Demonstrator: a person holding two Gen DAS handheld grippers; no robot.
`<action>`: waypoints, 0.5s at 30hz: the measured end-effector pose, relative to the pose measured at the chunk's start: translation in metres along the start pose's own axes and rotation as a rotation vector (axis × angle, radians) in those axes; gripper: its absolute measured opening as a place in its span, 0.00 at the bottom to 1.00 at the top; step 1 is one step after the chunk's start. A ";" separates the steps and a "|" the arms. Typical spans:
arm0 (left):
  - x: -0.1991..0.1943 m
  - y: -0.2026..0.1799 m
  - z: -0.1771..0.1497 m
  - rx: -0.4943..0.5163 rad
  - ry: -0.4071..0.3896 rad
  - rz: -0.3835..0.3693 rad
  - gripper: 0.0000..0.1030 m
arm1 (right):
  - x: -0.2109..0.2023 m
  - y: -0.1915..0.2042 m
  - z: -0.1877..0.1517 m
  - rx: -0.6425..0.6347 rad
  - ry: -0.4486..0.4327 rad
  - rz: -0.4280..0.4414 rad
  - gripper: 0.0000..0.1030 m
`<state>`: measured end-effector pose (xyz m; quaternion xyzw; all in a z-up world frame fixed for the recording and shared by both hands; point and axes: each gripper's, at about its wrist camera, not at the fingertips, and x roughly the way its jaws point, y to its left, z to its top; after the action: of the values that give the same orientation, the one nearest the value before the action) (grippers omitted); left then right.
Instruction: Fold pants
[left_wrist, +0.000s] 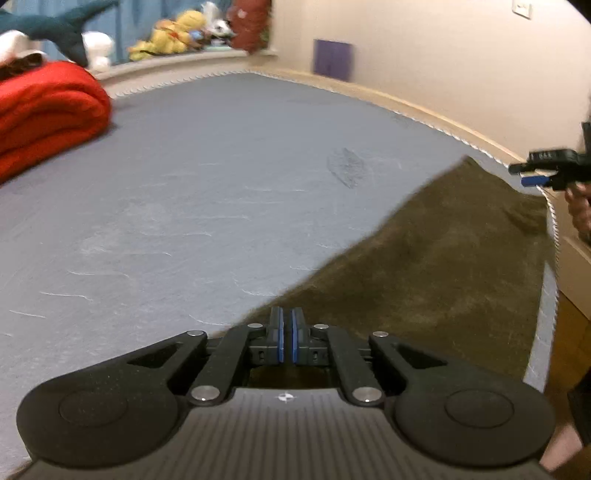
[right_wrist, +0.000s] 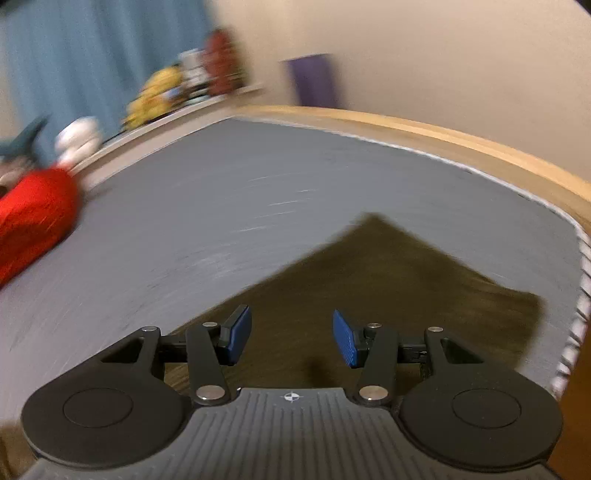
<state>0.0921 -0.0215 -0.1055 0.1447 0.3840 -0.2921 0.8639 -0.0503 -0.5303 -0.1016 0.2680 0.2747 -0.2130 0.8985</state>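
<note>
Dark olive pants (left_wrist: 436, 258) lie spread on the grey bed sheet (left_wrist: 203, 192), reaching toward the bed's right edge. My left gripper (left_wrist: 287, 325) is shut at the pants' near left edge, and fabric seems pinched between its blue pads. My right gripper (right_wrist: 291, 334) is open and empty above the pants (right_wrist: 369, 280); that view is motion blurred. The right gripper also shows at the far right of the left wrist view (left_wrist: 532, 173), above the pants' far corner.
A folded red blanket (left_wrist: 44, 114) lies on the bed at the far left. Stuffed toys (left_wrist: 173, 35) sit on the ledge behind it. A wooden bed frame (left_wrist: 461, 125) and a beige wall bound the right side. A purple panel (left_wrist: 332, 59) is on the wall.
</note>
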 end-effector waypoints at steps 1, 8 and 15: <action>0.017 -0.001 -0.003 -0.002 0.073 0.036 0.05 | 0.000 -0.018 0.003 0.059 -0.005 -0.041 0.50; 0.009 -0.005 0.009 -0.113 0.081 0.078 0.15 | -0.002 -0.111 0.001 0.369 -0.027 -0.235 0.51; -0.010 -0.036 0.023 -0.059 0.007 0.085 0.35 | 0.011 -0.156 -0.014 0.531 0.015 -0.198 0.57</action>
<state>0.0782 -0.0567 -0.0838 0.1365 0.3888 -0.2435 0.8780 -0.1299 -0.6441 -0.1750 0.4675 0.2406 -0.3623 0.7697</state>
